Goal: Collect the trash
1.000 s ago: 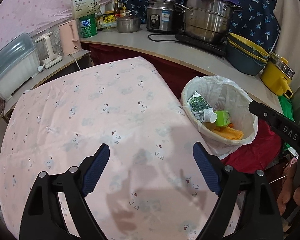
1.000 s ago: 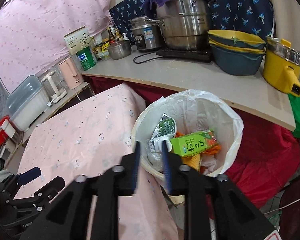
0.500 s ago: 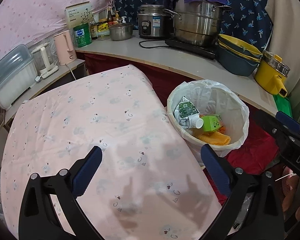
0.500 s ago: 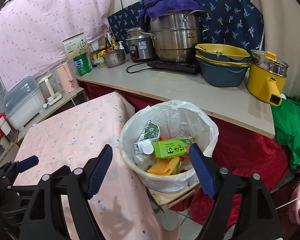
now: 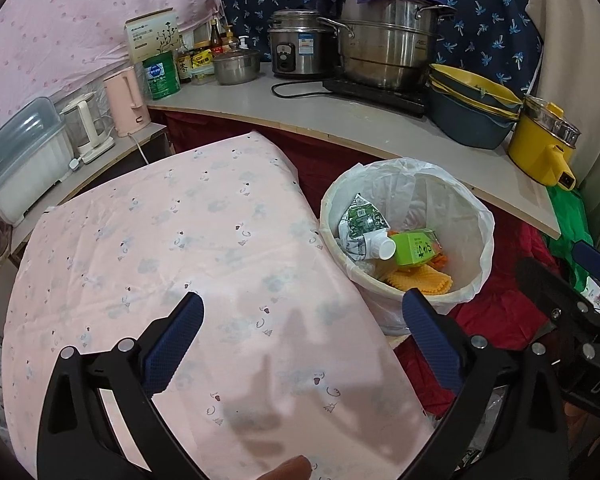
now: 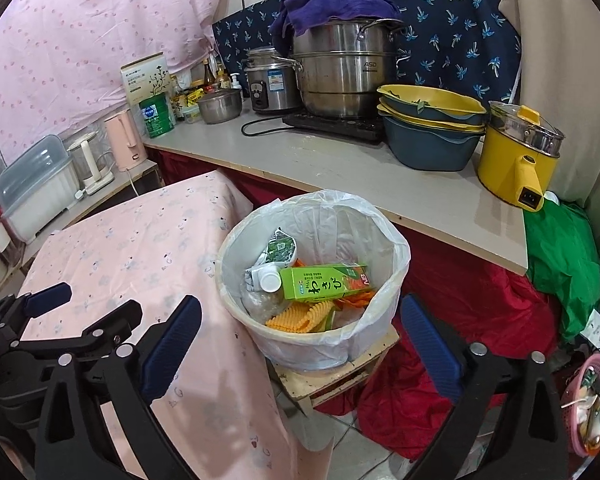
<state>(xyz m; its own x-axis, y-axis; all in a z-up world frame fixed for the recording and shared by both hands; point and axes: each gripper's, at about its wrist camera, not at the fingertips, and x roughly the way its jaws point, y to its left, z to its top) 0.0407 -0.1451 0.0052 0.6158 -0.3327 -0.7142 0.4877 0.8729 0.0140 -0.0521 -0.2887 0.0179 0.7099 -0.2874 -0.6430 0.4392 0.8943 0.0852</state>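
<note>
Left gripper: black frame, ribbed blue pads, jaws spread wide over the pink tablecloth; nothing between them.
Right gripper: same build; its jaws have just been opening and now stand wide apart with nothing held, framing the bin from above.
Bin: round, pale plastic, lined with a thin white bag, standing on a small wooden stool just beside the table's edge.
Trash: all inside the bin. A green carton with Japanese lettering and "NB" at one end lies on top; beside it a crumpled green-printed pouch with a white cap, and ridged orange pieces below.
Steamer pot: stacked steel, stamped "ASD", with a purple cloth draped on top.
Counter: grey and smooth, holding a labelled steel rice cooker, stacked yellow-and-blue bowls and a yellow electric pot.
Tablecloth: soft pink fabric with small printed motifs.
</note>
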